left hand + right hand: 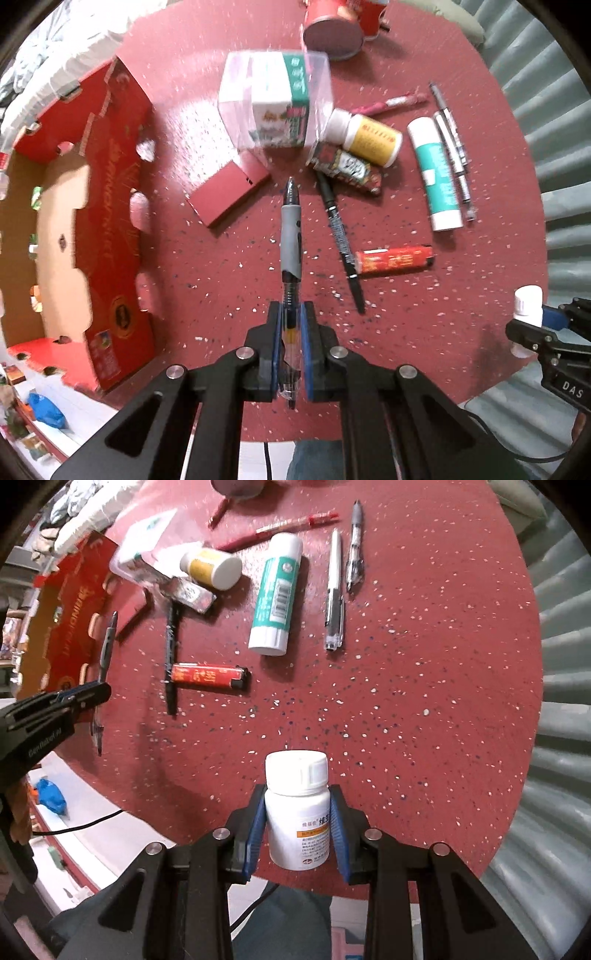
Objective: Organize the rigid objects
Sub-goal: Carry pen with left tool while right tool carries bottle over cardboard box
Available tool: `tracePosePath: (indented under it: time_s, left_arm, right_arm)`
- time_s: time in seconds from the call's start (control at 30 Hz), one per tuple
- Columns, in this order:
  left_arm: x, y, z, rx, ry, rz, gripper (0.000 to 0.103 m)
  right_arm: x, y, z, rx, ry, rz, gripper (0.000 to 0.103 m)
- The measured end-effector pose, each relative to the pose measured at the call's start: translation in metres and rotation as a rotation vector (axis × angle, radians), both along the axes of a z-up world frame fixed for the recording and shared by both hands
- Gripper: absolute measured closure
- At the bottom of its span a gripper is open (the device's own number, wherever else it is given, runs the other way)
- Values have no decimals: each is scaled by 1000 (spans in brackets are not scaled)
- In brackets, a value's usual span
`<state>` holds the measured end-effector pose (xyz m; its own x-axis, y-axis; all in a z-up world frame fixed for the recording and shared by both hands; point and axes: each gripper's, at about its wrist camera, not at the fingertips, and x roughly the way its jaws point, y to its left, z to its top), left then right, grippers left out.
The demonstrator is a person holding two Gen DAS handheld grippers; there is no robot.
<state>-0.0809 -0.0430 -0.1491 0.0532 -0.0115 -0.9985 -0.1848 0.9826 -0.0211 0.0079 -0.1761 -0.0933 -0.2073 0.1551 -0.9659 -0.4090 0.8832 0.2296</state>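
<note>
Left wrist view: my left gripper (290, 354) is clamped on the grey-grip pen (291, 236) (pointing straight ahead), the cardboard box (110, 236) sits just left, while my right gripper (297, 834) grasps the white bottle (298, 812).

Round red speckled desk (424, 664): glue stick (275, 590), lighter (208, 675), black pen (170, 653), yellow-labelled bottle (211, 566), red cardboard box (107, 236).

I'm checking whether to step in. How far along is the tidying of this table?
Early. Little looks done: the red cardboard box shows few contents. In hand: the left gripper clamps a grey-grip pen, the right gripper a white pill bottle. Left on the red table: glue stick, lighter, yellow-label bottle, several pens.
</note>
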Motion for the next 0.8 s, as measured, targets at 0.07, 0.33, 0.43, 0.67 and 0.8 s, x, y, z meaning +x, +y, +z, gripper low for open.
tracePosePath:
  time_s: [0.07, 0.33, 0.43, 0.67, 0.8]
  left_arm:
    - [0, -2, 9, 9, -20, 7, 93]
    - [-13, -3, 61, 40, -79, 79, 93]
    - [-22, -1, 79, 50, -99, 118, 93]
    - [-49, 11, 101, 92, -127, 233, 93]
    - [-74, 33, 117, 95, -152, 306, 93]
  right_arm:
    - [5, -9, 7, 11, -5, 2, 69]
    - [20, -15, 33, 62, -46, 39, 69]
    - [23, -17, 41, 84, -70, 62, 69]
    - [28, -22, 51, 149, -90, 98, 69]
    - [27, -18, 54, 184, -89, 112, 69]
